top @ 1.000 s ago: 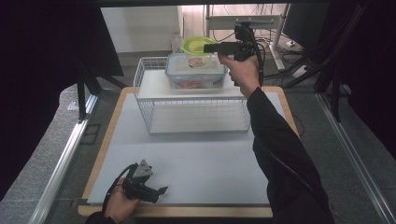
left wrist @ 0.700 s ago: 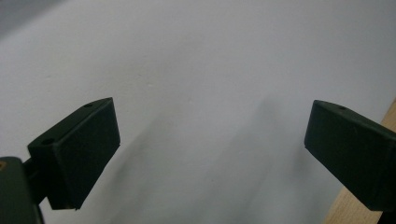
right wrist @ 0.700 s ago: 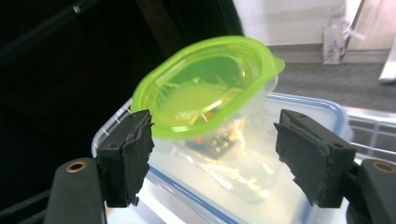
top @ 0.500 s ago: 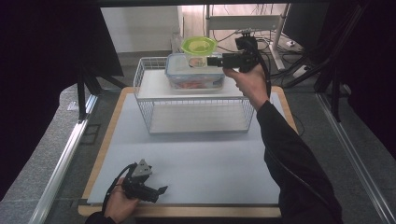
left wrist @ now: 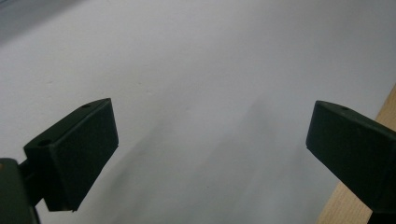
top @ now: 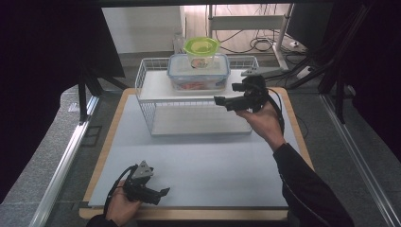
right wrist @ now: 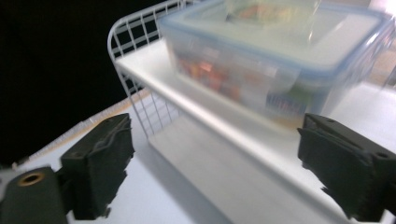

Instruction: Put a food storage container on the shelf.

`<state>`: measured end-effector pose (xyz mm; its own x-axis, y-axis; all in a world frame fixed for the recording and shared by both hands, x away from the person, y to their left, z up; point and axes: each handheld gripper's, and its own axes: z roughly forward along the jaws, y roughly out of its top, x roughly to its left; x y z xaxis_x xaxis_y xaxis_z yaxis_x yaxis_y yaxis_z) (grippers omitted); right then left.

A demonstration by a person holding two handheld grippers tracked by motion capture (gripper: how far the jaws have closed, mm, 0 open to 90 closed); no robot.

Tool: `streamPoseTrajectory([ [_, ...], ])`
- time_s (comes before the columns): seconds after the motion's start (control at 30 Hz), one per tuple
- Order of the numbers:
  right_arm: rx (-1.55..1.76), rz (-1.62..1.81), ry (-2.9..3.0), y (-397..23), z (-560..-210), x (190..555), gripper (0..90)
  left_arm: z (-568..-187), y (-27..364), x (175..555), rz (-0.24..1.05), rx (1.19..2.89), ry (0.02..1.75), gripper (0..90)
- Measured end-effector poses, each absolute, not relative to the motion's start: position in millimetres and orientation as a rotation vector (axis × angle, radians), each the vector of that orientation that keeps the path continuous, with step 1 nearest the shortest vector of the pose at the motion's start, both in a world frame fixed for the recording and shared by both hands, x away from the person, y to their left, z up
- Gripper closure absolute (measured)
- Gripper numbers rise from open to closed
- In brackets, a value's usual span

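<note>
While the clear rectangular plastic box with a blue-rimmed lid (top: 198, 72) sits on the upper shelf of the white wire rack (top: 147, 97) and holds something orange-red, a small clear cup with a lime-green lid (top: 201, 51) stands on top of it. The right gripper (top: 218, 100) hangs just beside the box at its right front, lower and further from the cup than a second ago, its jaws having just been opening wide with nothing between them. The left gripper (top: 163, 192) lies wide open and empty on the grey mat (top: 213, 161).

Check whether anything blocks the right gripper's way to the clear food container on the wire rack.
Nothing visible does. The right gripper, jaws apart and empty after just opening, faces the food container on the rack's top shelf across open air. The green-lidded cup stands on the container's lid, not in between.
</note>
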<state>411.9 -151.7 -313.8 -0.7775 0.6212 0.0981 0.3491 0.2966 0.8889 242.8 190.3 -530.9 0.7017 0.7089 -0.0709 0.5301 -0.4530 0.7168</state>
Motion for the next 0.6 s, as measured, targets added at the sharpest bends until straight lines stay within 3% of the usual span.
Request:
streamPoseTrajectory([
  [0.6,0.722,1.339,2.339,-157.3,-383.6,350.7,0.0,-531.7,189.5,243.0,0.316,2.188,0.936,2.4],
])
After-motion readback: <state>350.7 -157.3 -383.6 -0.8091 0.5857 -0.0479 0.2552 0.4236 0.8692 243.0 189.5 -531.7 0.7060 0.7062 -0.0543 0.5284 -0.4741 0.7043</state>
